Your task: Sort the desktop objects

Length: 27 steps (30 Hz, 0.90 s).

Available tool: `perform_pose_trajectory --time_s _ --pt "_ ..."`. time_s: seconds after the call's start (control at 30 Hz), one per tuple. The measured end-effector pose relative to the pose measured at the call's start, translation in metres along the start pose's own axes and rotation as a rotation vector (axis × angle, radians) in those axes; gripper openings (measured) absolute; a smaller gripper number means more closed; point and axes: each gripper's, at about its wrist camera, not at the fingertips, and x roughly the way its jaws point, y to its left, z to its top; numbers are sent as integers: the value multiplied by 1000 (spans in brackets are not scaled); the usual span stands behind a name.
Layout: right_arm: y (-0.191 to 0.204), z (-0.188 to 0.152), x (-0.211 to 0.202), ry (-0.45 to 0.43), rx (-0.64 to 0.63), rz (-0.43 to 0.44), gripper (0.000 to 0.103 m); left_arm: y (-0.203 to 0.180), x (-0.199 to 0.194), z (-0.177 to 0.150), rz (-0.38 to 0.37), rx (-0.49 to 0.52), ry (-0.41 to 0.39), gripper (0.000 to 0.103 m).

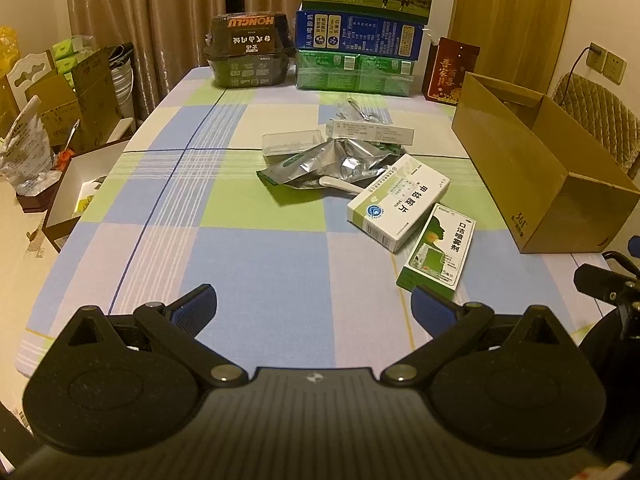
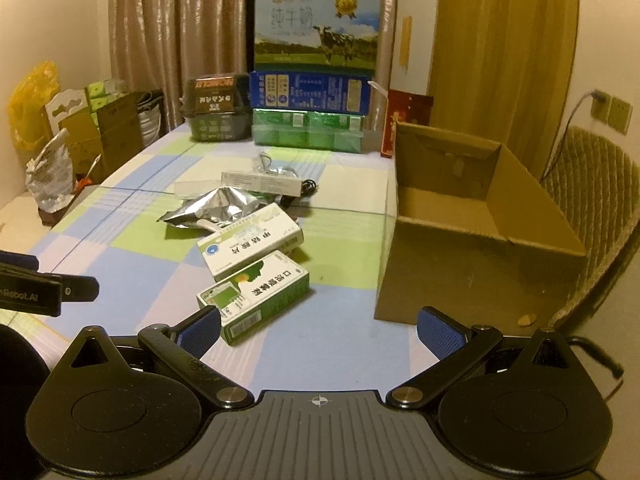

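Observation:
A green and white spray box (image 1: 440, 252) (image 2: 256, 294) lies nearest on the checked tablecloth (image 1: 240, 248). Behind it rests a white medicine box (image 1: 400, 202) (image 2: 248, 246), then crumpled silver foil pouches (image 1: 332, 162) (image 2: 220, 206), a white spoon handle (image 1: 340, 185), a clear plastic case (image 1: 292, 142) and a long white box (image 1: 372, 132) (image 2: 264, 182). An open cardboard box (image 1: 536, 176) (image 2: 472, 232) stands at the right. My left gripper (image 1: 316, 308) is open, low over the near cloth, its right pad beside the spray box. My right gripper (image 2: 320, 330) is open, empty, its left pad by that box.
Stacked milk cartons (image 1: 360, 36) (image 2: 312, 100) and a dark lidded tub (image 1: 248, 52) stand at the table's far end. A red box (image 1: 448, 68) sits behind the cardboard box. An open white-lined box (image 1: 76, 192) and bags crowd the left; a quilted chair (image 2: 592, 184) stands right.

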Motion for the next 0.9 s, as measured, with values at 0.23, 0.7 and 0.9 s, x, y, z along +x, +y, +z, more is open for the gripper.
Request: perform_pose_trajectory --time_s 0.23,0.7,0.9 --pt "7 1 -2 -8 17 15 101 4 -1 3 -10 -1 14 102" --pt "25 10 21 37 114 -4 101 28 -1 37 -99 27 -35 102" --pt "38 4 42 50 147 4 101 35 15 58 -148 53 -74 102"
